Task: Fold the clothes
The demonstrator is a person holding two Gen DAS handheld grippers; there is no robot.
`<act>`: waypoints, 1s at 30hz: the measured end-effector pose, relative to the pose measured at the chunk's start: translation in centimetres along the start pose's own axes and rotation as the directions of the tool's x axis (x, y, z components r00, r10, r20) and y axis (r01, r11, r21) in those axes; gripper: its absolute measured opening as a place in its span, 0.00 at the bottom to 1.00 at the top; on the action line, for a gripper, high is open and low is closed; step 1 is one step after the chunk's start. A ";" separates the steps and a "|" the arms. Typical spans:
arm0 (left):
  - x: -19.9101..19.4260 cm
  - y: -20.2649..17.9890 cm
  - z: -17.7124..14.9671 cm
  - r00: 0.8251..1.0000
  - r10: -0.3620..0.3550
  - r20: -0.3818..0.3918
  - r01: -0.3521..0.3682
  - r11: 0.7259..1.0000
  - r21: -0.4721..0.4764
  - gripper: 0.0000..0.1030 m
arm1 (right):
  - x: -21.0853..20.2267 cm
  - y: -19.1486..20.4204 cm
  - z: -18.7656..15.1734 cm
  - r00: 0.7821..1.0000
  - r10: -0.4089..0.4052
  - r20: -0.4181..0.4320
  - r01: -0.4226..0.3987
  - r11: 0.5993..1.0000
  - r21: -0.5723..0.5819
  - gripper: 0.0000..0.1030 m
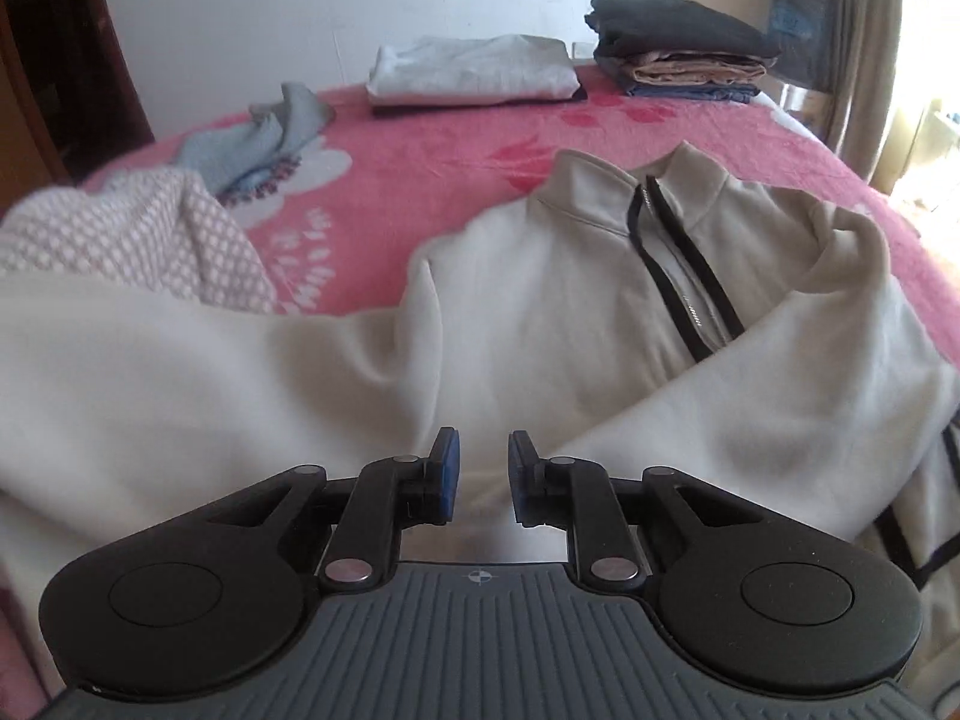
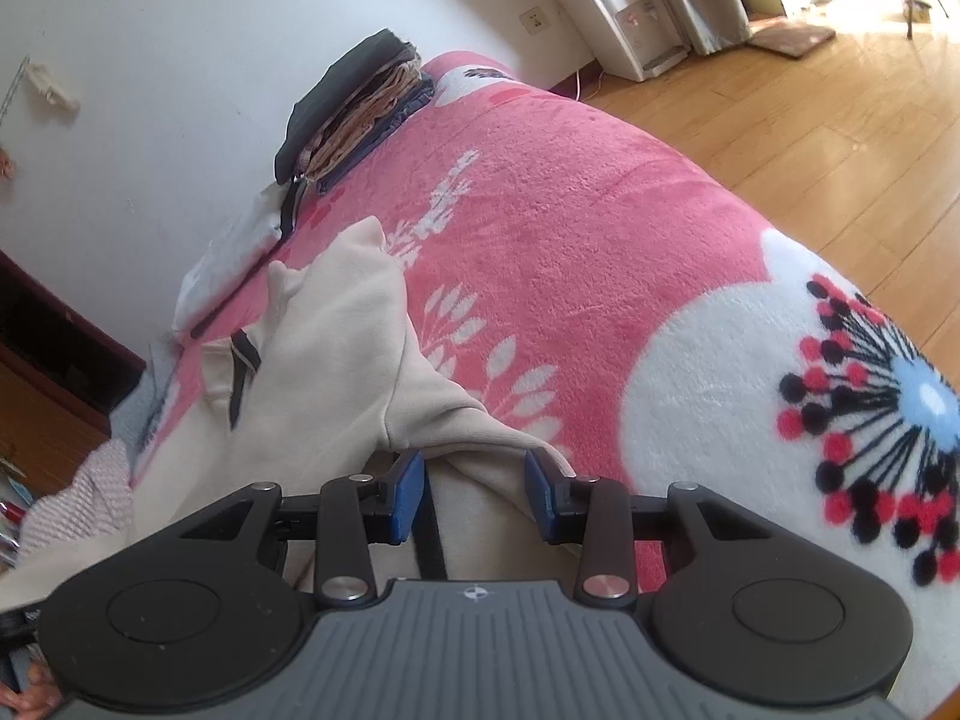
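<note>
**Cream zip-neck top: soft, bulky, and best taken at seams and cuffs**

Cream top (image 1: pixel 540 312) lies spread on the bed's pink floral blanket (image 1: pixel 450 138), collar away from the camera, its short black-edged zip (image 1: pixel 684 276) partly open. In the left wrist view one sleeve is already laid across the chest on the right, while the other side trails out to the left in a loose heap. The left tool (image 1: pixel 483 474) hovers just above the lower body of the garment, its blue pads a narrow way apart with nothing between them. The cloth looks like thick fleece: light, limp, and likely to bunch, not crease sharply, so folds will probably need smoothing. Two finished stacks, a white folded pile (image 1: pixel 474 72) and a dark folded pile (image 1: pixel 684 48), sit at the far edge.

In the right wrist view the right tool (image 2: pixel 474 498) stands roughly half apart, with a ridge of the cream fabric running between the pads; whether they press on it I cannot tell, though it seems loose. Good holds would be the hem corner, cuff, or shoulder seam, where doubled cloth gives firmer purchase.
</note>
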State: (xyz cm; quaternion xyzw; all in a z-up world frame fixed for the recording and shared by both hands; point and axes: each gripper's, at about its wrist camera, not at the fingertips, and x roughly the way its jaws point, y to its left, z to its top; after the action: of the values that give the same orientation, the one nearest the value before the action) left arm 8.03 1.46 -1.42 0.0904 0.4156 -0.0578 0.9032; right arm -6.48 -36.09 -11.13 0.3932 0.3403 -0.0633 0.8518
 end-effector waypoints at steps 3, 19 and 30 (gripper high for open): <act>-0.4 0.5 0.7 0.999 0.041 0.027 -0.041 0.999 -0.013 0.17 | -0.6 -0.8 0.3 0.998 0.067 0.002 -0.067 0.994 0.087 0.40; 15.1 -16.9 13.1 0.749 -0.649 -0.132 0.612 0.755 -0.235 0.28 | 1.6 -1.9 0.0 0.994 0.106 -0.013 -0.103 0.984 0.144 0.39; 20.9 -19.6 15.1 0.646 -0.714 -0.270 0.613 0.697 -0.372 0.06 | 2.3 -3.3 0.3 0.986 0.166 -0.031 -0.156 0.966 0.205 0.38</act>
State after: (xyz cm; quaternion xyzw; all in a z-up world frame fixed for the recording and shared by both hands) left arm 29.28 -21.46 -9.97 -0.1728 0.5959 -0.3155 0.7180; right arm -5.77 -38.15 -14.50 0.5052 0.3193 -0.0186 0.8015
